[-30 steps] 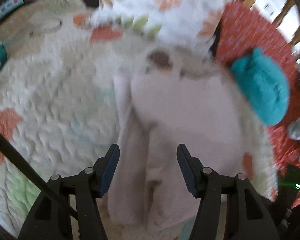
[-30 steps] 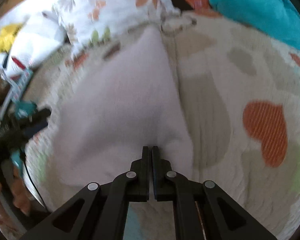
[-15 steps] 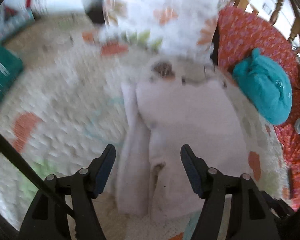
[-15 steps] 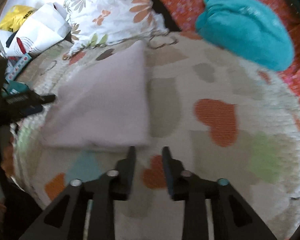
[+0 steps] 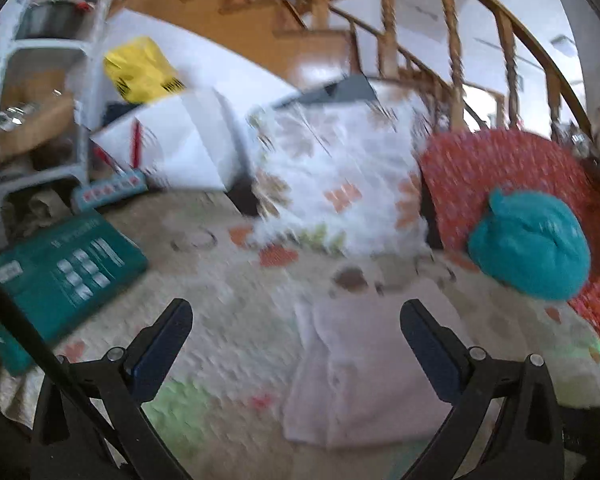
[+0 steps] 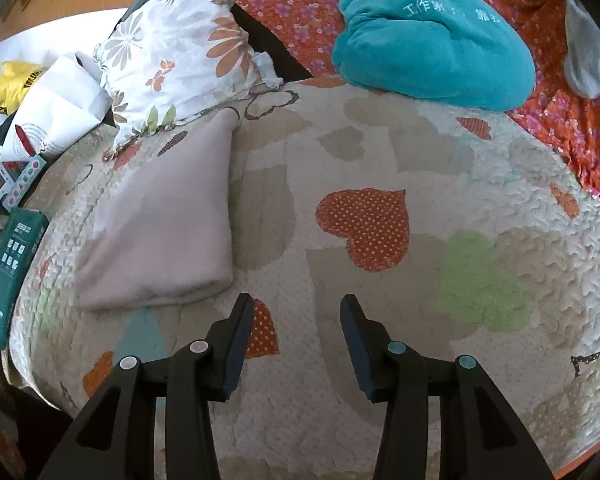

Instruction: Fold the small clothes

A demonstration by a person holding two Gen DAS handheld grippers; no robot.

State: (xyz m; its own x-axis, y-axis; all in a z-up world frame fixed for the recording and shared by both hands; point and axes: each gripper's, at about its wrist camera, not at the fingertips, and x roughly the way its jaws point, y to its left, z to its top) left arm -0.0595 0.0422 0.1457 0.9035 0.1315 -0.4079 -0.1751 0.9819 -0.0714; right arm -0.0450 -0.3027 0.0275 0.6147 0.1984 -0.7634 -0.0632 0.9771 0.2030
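Note:
A pale pink folded garment (image 6: 160, 228) lies flat on the heart-patterned quilt (image 6: 380, 160). It also shows in the left wrist view (image 5: 364, 368), blurred. My right gripper (image 6: 296, 306) is open and empty above the quilt, just right of the garment's near corner. My left gripper (image 5: 296, 318) is wide open and empty, raised above the garment's near-left edge and tilted up toward the room.
A floral pillow (image 6: 176, 48) lies behind the garment. A teal bundle (image 6: 432, 40) rests on an orange flowered cover (image 6: 572, 120). A green box (image 6: 8, 260) and white bags (image 6: 56, 108) sit at the quilt's left edge. Stair railings (image 5: 480, 52) stand behind.
My right gripper let go of the garment, opened and pulled back to the right. My left gripper opened wider, lifted and tilted up. The garment now lies folded.

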